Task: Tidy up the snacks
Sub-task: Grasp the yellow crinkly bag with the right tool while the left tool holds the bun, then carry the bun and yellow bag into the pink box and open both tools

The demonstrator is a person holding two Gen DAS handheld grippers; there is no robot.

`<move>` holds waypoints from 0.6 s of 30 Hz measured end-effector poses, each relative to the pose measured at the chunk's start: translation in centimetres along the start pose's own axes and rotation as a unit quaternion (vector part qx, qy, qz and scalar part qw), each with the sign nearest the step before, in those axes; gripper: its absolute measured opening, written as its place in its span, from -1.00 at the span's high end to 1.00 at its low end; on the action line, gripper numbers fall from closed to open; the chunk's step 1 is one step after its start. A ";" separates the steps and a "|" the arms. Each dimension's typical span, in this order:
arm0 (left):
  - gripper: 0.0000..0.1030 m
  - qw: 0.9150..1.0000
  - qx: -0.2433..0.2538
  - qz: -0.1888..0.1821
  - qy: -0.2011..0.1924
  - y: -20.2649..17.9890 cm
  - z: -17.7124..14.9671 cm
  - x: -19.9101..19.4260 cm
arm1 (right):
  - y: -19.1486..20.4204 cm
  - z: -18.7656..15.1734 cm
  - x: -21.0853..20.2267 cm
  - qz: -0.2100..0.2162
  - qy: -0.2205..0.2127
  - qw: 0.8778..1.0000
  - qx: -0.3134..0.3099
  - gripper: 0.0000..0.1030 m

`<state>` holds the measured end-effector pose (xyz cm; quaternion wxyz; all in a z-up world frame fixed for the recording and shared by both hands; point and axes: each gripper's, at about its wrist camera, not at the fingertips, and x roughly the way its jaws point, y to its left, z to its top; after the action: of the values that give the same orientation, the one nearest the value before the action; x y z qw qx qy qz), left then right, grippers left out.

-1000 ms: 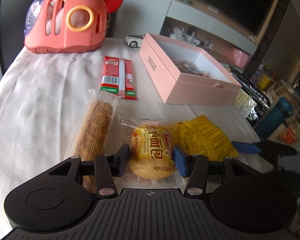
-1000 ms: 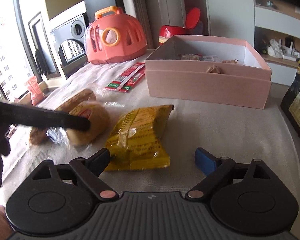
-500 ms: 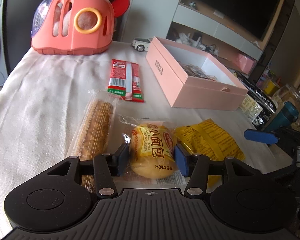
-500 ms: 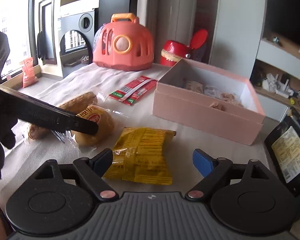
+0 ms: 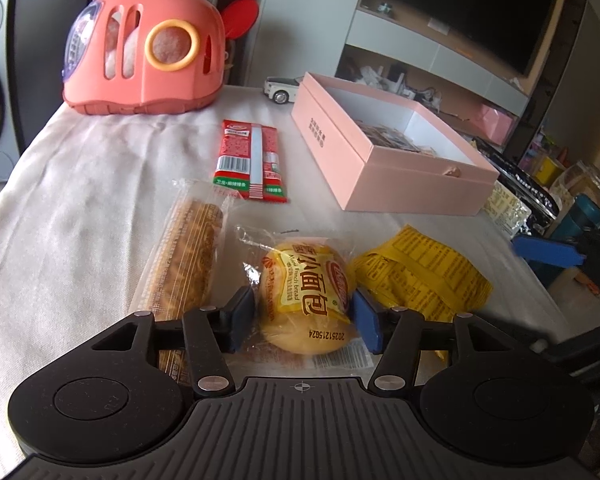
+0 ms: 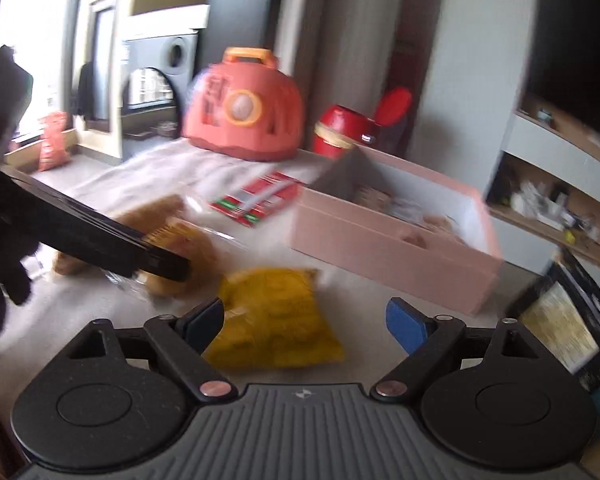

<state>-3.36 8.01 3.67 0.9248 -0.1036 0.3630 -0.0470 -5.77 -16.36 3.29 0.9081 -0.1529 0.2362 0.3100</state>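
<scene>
On the cloth-covered bench (image 5: 68,208), the bread bun packet (image 5: 306,298) is gripped between the pads of the left tool (image 5: 303,318), just left of the yellow snack bag (image 5: 424,276), over which the right tool (image 6: 306,322) is held wide apart.

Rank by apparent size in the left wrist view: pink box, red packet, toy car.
1. pink box, clearly largest.
2. red packet.
3. toy car, smallest, though it sits farthest away, so this is partly distance.
</scene>
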 end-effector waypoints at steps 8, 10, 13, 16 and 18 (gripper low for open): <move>-0.19 1.000 -0.006 0.003 0.001 0.1 0.1 0.0 | 1.6 1.1 5.2 0.005 0.054 0.998 -0.036 -0.72; -0.19 1.000 -0.005 0.005 0.003 0.0 0.2 0.1 | 1.2 1.4 5.8 0.006 0.058 0.998 -0.024 -0.70; -0.19 1.000 -0.007 0.009 0.008 -0.1 0.3 0.2 | 0.1 1.8 6.6 0.038 0.080 0.996 0.007 -0.48; -0.19 1.000 -0.006 0.011 0.012 -0.2 0.5 0.2 | -0.6 1.7 6.7 0.059 0.096 0.993 0.032 -0.35; -0.18 1.000 -0.004 0.011 0.014 -0.2 0.4 0.2 | -0.9 1.6 6.2 0.056 0.096 0.993 0.037 -0.32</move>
<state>-2.94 7.82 3.89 0.9197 -0.1031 0.3769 -0.0369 -0.38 -13.35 1.52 0.8673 -0.1349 0.3417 0.3359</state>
